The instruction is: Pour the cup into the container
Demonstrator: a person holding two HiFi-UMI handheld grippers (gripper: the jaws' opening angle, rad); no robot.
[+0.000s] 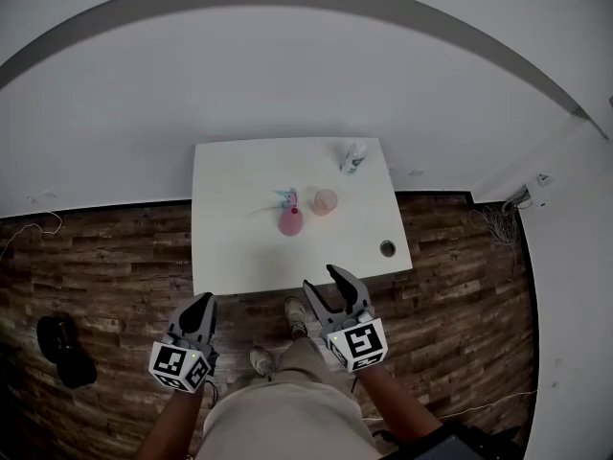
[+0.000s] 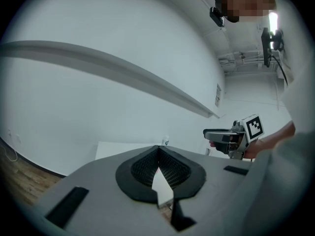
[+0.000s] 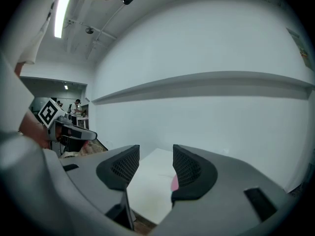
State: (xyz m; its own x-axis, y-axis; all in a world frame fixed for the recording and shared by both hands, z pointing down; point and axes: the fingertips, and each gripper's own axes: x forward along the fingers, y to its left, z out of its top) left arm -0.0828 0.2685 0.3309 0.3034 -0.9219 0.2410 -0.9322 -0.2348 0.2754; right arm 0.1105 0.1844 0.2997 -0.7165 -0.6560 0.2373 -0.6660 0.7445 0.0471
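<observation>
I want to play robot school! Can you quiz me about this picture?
1. True or false: the left gripper has its jaws shut.
2. The right gripper holds: A a pink cup, B nothing, C a spoon.
3. Fill in: the small white bottle stands by the edge of the white table that is ____ (near or far) from the person.
Key: 1 true; 2 B; 3 far.
</observation>
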